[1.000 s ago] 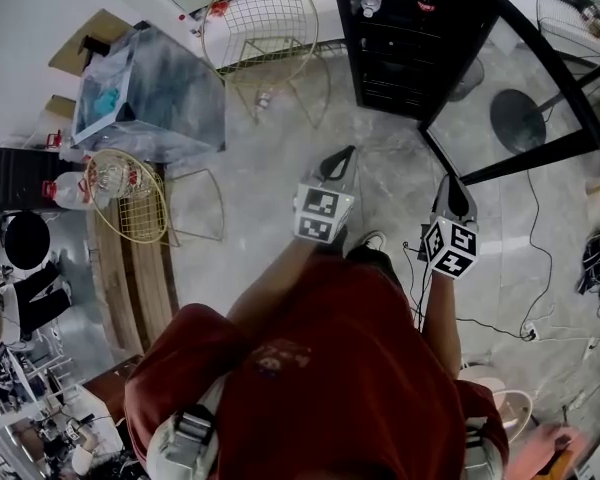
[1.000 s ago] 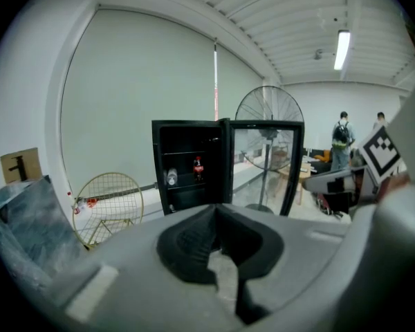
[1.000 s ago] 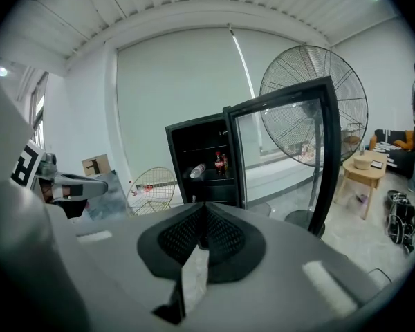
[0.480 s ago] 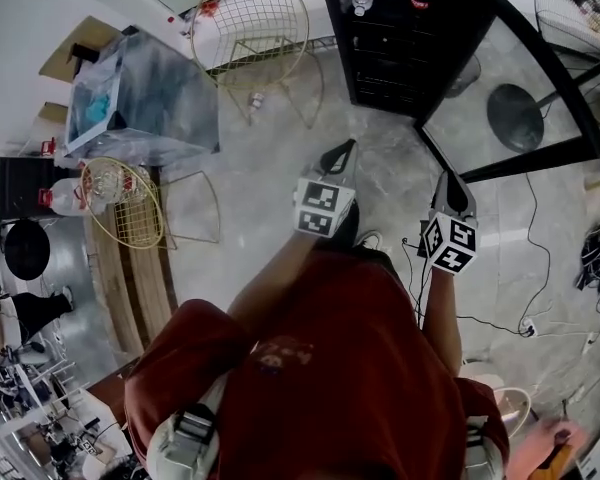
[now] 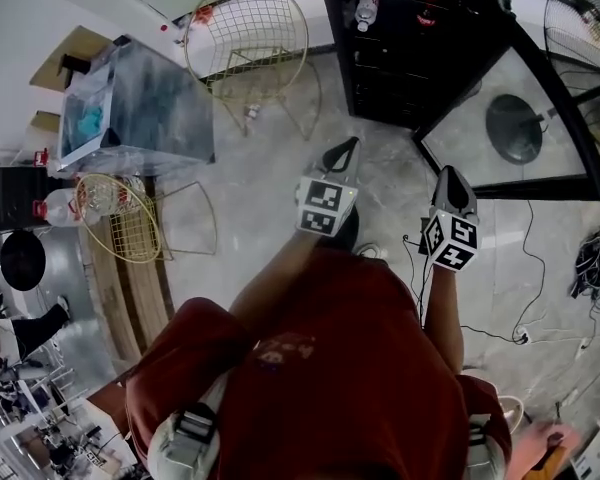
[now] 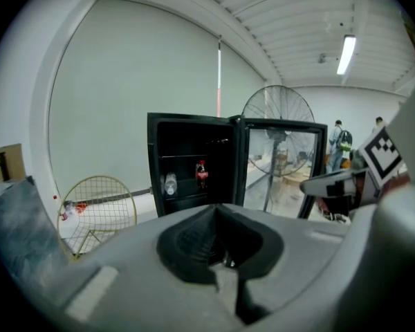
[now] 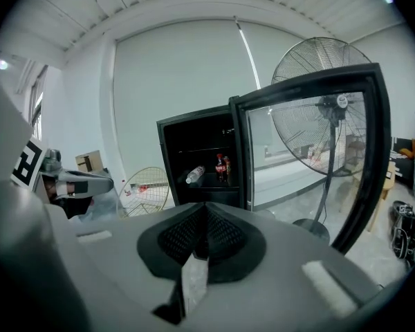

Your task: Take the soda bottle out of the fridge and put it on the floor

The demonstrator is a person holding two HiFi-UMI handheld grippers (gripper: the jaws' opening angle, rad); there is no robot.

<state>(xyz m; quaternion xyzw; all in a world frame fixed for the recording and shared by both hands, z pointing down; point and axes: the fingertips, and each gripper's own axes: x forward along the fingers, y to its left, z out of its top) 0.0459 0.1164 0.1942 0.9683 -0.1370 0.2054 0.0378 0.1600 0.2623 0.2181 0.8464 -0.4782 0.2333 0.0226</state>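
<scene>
Right claw (image 7: 203, 213), pinched empty, faces soda bottle (image 7: 220, 166) standing upright in fridge (image 7: 164, 164).

The room is lit evenly by diffuse indoor light; a ceiling strip lamp (image 6: 346, 52) is seen glowing at the far right in the left gripper view. Shadows on the pale floor (image 5: 270, 168) are kept soft and faint. The fridge (image 6: 187, 140) interior is left dark, and pale reflections are carried by its glass door (image 7: 311, 158). Straight lines are bent strongly toward the edges in all views, and black corners are shown in both gripper views. The near shells of the left hand-held gripper (image 6: 220, 216) and right hand-held gripper (image 7: 202, 216) are rendered soft and out of focus.
</scene>
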